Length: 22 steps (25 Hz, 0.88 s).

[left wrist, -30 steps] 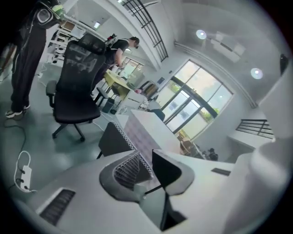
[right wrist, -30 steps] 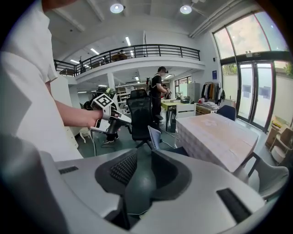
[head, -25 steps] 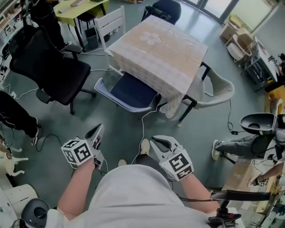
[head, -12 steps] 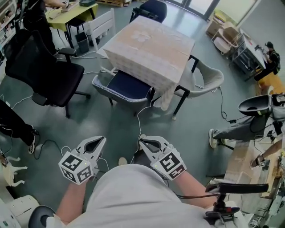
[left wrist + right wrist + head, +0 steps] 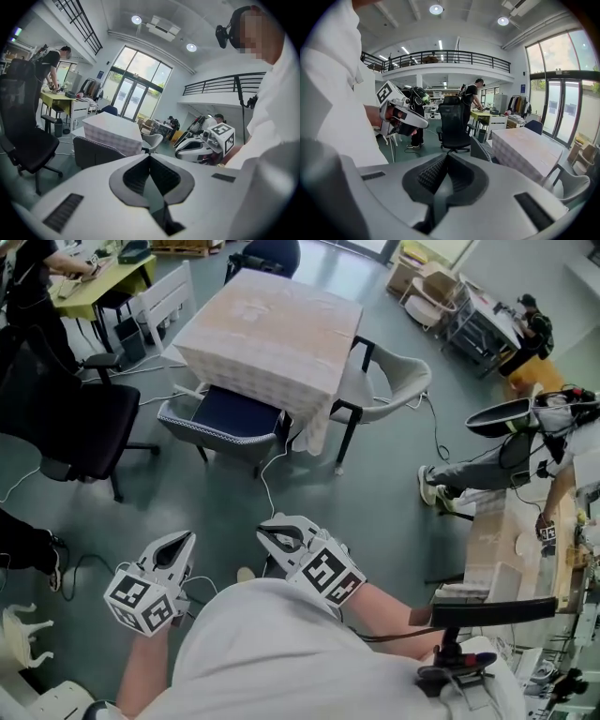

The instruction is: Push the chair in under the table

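Far left, a black office chair (image 5: 66, 427) sits on the floor (image 5: 375, 512), well apart from the counter. The left claw (image 5: 185, 538) hangs low in front of the person. Its jaws are pressed together with nothing between them, and it's nowhere near any furniture.

Then comes the chair (image 5: 225, 418), the one with the blue seat and the grey patterned back. The seat is partly under the near left edge of the counter (image 5: 272, 329), and the back sticks out past the hanging cloth (image 5: 309, 418) toward the person. That pale checked cloth covers the whole top and drapes down the sides. A white cable (image 5: 270, 486) runs across the floor from under the chair toward the person's feet.

The right claw (image 5: 265, 531) is just beside the left one. It's also closed tight and empty, pointing roughly at the chair.

Further right, a light grey shell chair (image 5: 389, 381) stands right up against the counter's right edge.
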Available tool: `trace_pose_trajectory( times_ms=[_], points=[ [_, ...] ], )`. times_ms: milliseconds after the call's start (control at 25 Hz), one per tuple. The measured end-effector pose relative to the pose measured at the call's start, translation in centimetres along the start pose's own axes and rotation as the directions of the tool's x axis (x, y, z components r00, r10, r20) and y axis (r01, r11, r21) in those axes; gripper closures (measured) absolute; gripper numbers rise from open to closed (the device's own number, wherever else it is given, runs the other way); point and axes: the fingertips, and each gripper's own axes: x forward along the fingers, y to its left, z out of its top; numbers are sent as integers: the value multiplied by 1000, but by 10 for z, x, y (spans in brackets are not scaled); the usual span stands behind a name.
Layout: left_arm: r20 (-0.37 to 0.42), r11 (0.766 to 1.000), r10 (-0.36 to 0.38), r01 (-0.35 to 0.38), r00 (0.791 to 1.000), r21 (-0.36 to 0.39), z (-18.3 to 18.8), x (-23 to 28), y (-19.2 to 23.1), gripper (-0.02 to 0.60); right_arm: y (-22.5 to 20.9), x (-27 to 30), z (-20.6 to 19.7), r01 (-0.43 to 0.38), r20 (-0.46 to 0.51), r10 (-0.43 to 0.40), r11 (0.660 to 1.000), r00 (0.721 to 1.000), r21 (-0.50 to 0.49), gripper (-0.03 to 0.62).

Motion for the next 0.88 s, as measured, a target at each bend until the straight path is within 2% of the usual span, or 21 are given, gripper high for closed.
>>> trace_pose_trajectory(
  times_ms=[880],
  points=[
    [-31,999,14,-16,999,-43,-24,-10,14,571,22,9,-4,-2,-54,1,1000,999,-19,580]
  ],
)
